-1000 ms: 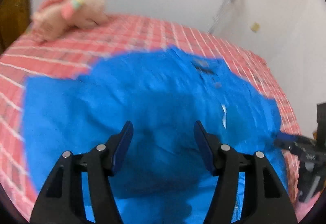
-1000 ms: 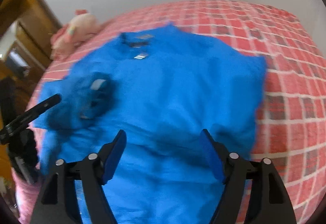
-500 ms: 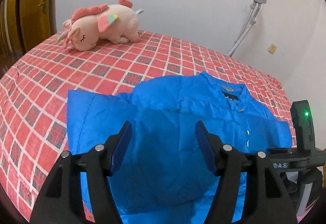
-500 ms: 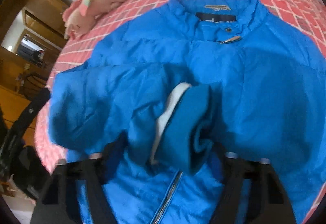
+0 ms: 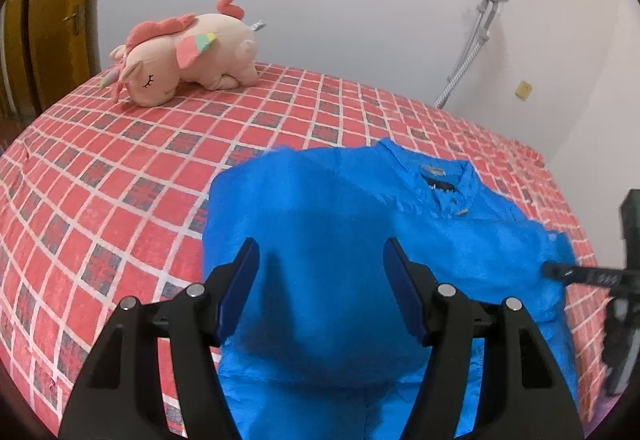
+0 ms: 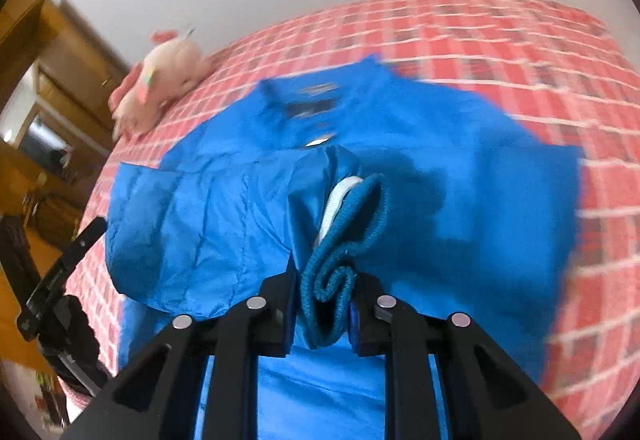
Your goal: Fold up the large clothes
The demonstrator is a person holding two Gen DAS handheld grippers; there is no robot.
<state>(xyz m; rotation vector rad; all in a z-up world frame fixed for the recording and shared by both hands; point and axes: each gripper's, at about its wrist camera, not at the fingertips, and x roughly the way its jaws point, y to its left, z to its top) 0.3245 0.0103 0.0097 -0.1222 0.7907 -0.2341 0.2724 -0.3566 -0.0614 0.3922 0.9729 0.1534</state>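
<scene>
Left tool [image 5: 320,280], jaws wide, hovering over blue jacket [image 5: 340,232] spread on red checked bed [image 5: 120,168]; plush unicorn [image 5: 184,52] near far edge. Right tool [image 6: 325,298], jaws narrow, clamped on ribbed cuff [image 6: 344,240] of jacket sleeve, lifted above jacket body [image 6: 460,200]; view blurred.

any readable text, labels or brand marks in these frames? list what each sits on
None can be read.
Neck label inside the blue jacket collar: lettering too small and blurred.
White marking on the right gripper body, seen from the left wrist view: blurred, unreadable.
Left gripper, plush unicorn, bedspread: no text visible.
</scene>
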